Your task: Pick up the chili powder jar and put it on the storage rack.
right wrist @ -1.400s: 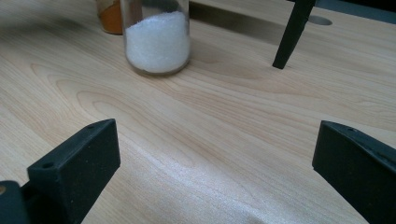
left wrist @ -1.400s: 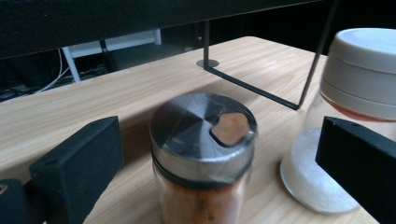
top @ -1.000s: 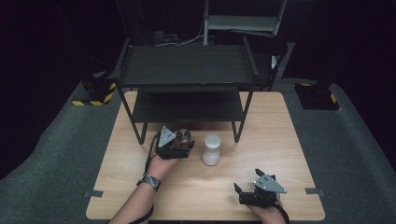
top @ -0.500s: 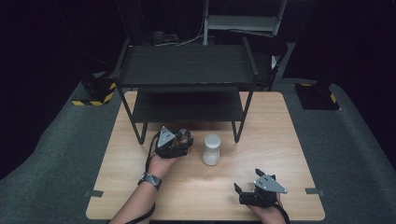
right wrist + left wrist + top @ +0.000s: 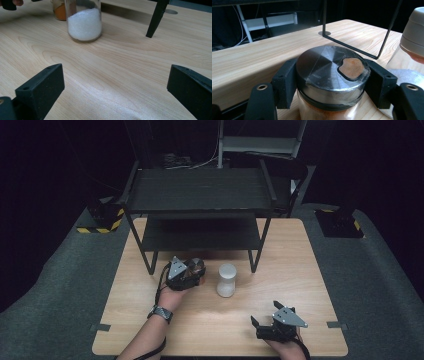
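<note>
Wooden table (image 5: 300,270), left gripper (image 5: 329,82) around spice jar (image 5: 332,75), beside rack (image 5: 200,195).

Your wooden table (image 5: 300,270) carries a black two-tier rack (image 5: 200,200) on its far half, and nearer, side by side, an orange spice jar (image 5: 196,268) and a white-filled jar (image 5: 226,280).

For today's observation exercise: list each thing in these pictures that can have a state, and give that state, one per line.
Spice jar: upright, lid on, gripped at the lid.
Salt jar: upright, capped, free.
Left tool: shut on the spice jar.
Right tool: open, holding nothing.
Shelf: both tiers bare.
</note>
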Tool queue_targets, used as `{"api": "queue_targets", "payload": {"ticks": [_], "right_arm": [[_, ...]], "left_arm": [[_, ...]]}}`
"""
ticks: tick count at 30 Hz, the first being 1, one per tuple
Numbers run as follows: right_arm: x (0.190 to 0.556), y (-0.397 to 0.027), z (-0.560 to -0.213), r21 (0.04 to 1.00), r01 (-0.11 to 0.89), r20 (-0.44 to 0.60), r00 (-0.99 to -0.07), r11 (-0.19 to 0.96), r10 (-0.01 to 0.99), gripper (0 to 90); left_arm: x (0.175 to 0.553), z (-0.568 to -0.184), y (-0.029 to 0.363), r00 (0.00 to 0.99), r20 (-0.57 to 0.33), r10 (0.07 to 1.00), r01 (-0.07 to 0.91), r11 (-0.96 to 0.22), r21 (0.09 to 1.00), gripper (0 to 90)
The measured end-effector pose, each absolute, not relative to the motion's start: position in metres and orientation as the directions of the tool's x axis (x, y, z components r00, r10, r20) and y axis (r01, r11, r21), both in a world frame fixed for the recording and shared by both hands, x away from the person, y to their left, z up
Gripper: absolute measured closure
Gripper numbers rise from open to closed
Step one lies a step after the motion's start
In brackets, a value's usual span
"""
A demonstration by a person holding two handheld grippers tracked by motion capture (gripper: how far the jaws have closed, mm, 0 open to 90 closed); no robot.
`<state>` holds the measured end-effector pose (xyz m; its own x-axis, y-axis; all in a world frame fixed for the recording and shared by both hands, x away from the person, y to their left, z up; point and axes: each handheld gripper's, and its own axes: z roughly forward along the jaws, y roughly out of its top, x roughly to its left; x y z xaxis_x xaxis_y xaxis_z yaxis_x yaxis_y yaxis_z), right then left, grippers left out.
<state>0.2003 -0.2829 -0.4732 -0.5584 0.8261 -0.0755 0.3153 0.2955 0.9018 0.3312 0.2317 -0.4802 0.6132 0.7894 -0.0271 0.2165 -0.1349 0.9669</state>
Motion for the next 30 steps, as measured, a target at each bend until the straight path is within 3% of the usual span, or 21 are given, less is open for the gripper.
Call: {"api": "queue_targets", "payload": {"ticks": [6, 30], "right_arm": [[0.201, -0.283, -0.473, 0.902, 0.317, -0.072, -0.558, 0.293, 0.826, 0.9], [0.203, -0.281, -0.47, 0.89, 0.337, -0.074, -0.555, 0.306, 0.828, 1.3]], "left_arm": [[0.328, -0.481, 0.233, 0.603, -0.055, 0.796, 0.226, -0.105, 0.968, 34.8], [0.29, -0.449, 0.252, 0.617, -0.008, 0.787, 0.133, -0.095, 0.987, 34.8]]}}
